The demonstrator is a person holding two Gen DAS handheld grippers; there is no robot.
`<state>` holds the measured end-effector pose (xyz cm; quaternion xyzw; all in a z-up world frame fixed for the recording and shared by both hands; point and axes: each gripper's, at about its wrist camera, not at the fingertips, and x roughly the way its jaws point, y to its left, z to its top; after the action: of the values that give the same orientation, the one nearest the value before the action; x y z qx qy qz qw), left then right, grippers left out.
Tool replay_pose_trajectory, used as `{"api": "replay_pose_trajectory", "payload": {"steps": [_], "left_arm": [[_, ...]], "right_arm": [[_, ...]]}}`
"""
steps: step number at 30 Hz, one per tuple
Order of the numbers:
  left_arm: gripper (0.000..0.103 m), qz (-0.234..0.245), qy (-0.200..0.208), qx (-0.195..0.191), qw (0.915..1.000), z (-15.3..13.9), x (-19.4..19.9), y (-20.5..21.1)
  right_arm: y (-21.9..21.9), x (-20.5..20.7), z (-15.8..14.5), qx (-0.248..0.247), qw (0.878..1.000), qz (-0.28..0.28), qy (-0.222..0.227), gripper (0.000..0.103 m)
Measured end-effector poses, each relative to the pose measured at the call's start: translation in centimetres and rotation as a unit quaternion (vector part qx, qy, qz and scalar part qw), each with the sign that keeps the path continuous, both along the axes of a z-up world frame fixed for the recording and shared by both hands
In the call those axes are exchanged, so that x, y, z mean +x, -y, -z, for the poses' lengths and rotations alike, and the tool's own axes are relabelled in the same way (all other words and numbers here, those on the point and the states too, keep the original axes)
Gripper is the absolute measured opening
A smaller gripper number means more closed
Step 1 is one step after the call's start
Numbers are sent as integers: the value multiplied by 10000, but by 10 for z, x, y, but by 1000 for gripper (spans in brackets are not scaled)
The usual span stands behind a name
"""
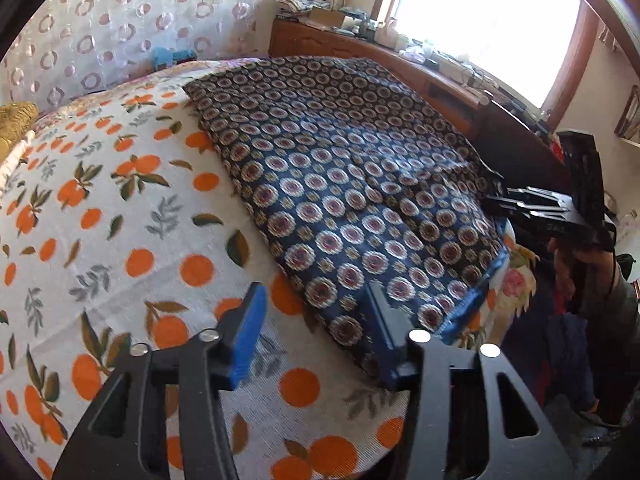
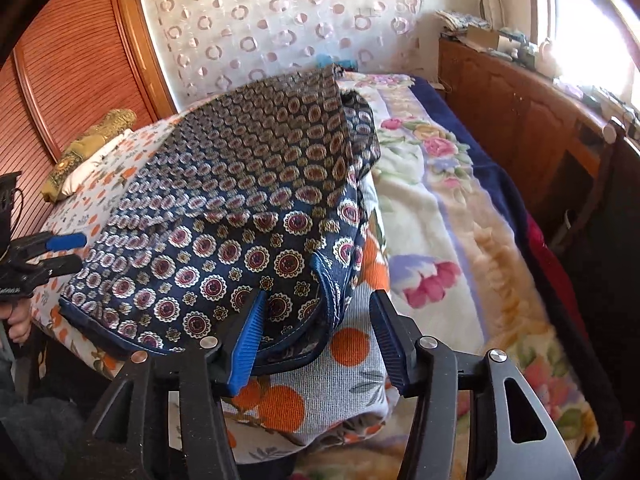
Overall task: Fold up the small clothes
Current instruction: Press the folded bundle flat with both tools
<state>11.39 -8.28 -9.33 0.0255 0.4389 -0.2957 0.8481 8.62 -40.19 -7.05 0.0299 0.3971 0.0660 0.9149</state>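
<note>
A dark navy garment [image 1: 340, 168] printed with round medallions lies spread and folded over on an orange-print sheet [image 1: 120, 240]. My left gripper [image 1: 316, 320] hovers open at the garment's near corner. Its right finger rests over the cloth edge, and its left finger is above the sheet. My right gripper [image 2: 318, 332] stands open at the opposite near corner of the garment [image 2: 240, 208], where the blue-hemmed edge lies loose between its blue pads [image 2: 246, 340]. Each gripper also shows in the other's view: the right gripper [image 1: 520, 204] at the garment's far side, and the left gripper [image 2: 60, 252] at the left.
A fluffy floral blanket [image 2: 460, 220] covers the bed to the right of the sheet. A cluttered wooden cabinet [image 2: 520, 112] runs under a bright window. A gold cushion [image 2: 92, 140] lies by the wooden wardrobe [image 2: 60, 60]. A circle-patterned curtain [image 2: 280, 28] hangs behind.
</note>
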Motion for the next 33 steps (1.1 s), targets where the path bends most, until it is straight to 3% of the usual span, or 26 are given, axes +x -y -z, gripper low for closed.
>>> {"api": "replay_pose_trajectory", "payload": {"steps": [9, 11, 13, 29, 30, 33], "left_arm": [[48, 114, 26, 128, 9998, 2, -14, 9], [48, 116, 14, 125, 9999, 2, -16, 9], [48, 117, 19, 139, 9998, 2, -19, 9], [49, 160, -57, -14, 9999, 3, -23, 11], [48, 173, -70, -33, 9998, 3, -24, 11], [22, 274, -160, -86, 9995, 4, -25, 14]], "right_arm": [[-13, 5, -4, -165, 9996, -247, 16, 54], [-15, 6, -2, -200, 9994, -286, 40, 48], [-21, 6, -1, -217, 9990, -382, 65, 30], [-20, 2, 3, -196, 9988, -425, 161, 13], [-20, 2, 3, -162, 9988, -445, 153, 10], [-20, 2, 3, -85, 9986, -476, 199, 7]]}}
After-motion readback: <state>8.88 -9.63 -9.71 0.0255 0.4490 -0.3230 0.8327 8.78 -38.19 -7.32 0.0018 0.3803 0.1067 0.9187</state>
